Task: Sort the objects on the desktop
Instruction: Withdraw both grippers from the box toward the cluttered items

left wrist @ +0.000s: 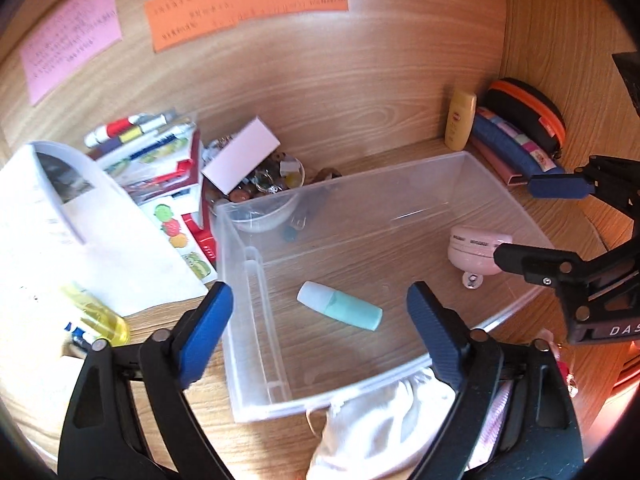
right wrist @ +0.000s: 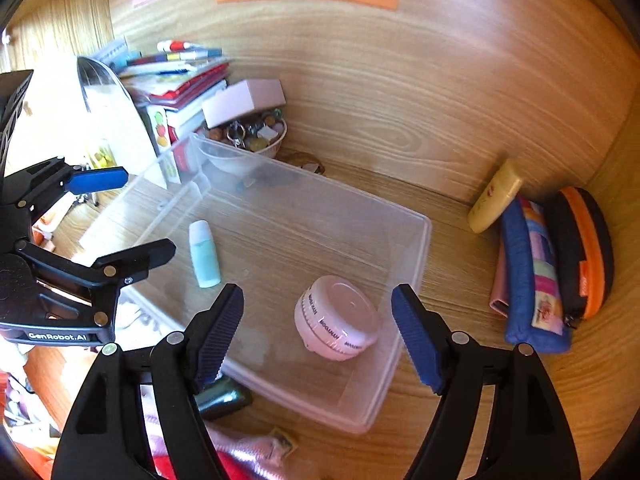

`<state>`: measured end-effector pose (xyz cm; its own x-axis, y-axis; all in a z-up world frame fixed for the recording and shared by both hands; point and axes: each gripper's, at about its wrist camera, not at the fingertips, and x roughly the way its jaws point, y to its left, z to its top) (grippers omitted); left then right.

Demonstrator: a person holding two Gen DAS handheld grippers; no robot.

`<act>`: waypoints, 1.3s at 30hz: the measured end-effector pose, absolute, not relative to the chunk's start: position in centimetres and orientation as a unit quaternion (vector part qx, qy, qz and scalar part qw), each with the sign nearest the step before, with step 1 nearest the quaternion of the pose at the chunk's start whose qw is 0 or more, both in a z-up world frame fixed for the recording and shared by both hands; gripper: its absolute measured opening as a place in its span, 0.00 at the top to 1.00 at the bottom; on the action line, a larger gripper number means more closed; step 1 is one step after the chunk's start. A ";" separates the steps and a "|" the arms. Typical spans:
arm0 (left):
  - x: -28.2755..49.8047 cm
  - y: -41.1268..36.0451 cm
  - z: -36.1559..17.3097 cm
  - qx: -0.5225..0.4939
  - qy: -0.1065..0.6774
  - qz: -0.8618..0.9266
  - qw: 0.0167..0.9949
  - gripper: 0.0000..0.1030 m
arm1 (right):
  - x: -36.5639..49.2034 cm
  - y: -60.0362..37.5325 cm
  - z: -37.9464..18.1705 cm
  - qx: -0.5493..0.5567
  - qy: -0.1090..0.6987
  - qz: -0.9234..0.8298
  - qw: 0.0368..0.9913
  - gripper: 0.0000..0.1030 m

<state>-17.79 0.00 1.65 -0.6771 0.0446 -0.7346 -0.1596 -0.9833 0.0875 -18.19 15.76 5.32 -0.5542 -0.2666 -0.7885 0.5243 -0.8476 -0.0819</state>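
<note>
Pink jar (right wrist: 338, 318) lies in bin (right wrist: 416, 248), between gaping right tongs (right wrist: 318, 334).

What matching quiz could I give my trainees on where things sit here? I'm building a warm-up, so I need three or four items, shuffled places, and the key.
Things:
1. mint tube
2. pink round case
3. yellow bottle
4. key rings

Places:
A. in the white bowl behind the bin
B. leaning on the back wall, right of the bin
C. lying flat in the clear bin, left part as the right wrist view shows it
D. in the clear bin, right part, ahead of the right tool

Pairs: 1-C, 2-D, 3-B, 4-A
</note>
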 end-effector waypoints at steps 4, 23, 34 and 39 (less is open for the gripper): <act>-15.9 -0.2 2.7 -0.383 0.064 0.920 0.058 0.09 | -16.1 16.7 6.4 0.392 0.153 -0.880 0.221 0.28; -7.9 -0.5 0.7 -0.396 0.016 0.917 0.055 0.07 | -7.7 19.6 3.2 0.377 0.059 -0.889 0.254 0.18; -4.8 0.6 -2.6 -0.422 -0.022 0.903 0.077 0.07 | -5.0 19.4 -0.8 0.395 0.056 -0.880 0.257 0.18; -4.5 1.1 -4.1 -0.435 -0.030 0.897 0.078 0.07 | -4.4 19.5 -1.6 0.391 0.066 -0.881 0.258 0.18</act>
<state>-4.51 1.07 -4.12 -0.6098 0.1654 -0.7751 -0.1131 -0.9861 -0.1214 -4.42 19.48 -1.56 -0.5616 -0.4033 -0.7225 0.5063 -0.8581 0.0855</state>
